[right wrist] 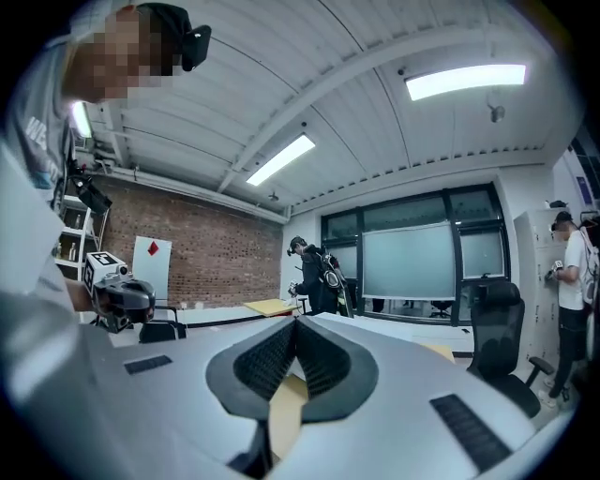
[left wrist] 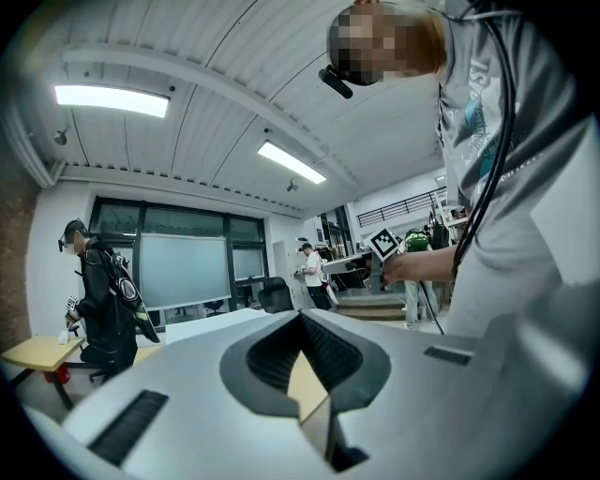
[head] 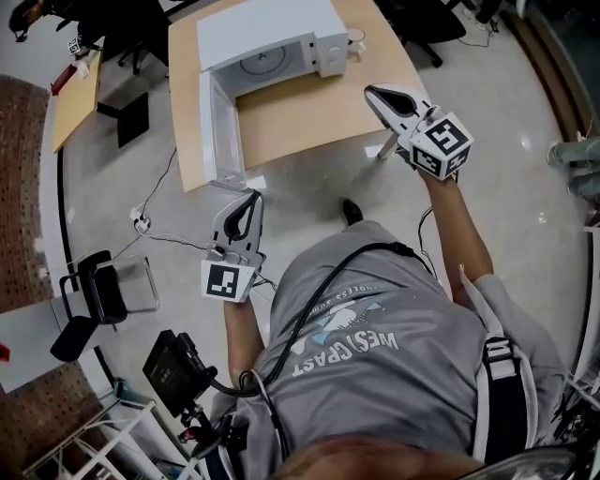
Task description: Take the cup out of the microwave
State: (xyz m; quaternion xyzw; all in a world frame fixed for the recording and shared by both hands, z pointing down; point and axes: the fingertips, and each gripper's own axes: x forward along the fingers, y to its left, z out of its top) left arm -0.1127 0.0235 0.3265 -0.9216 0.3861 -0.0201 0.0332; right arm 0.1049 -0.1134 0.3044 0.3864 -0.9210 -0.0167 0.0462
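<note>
Head view: microwave open and bare, what I take for the cup just right of it; left gripper view: left gripper pressed together, empty; right gripper view: right gripper likewise, so I'd keep both clear of the door.

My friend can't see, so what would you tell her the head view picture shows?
Seen from above, a person in a grey T-shirt holds the grey left tool and grey right tool, both shut and empty, before a white box-shaped microwave, its door open, on a light wooden table.
</note>
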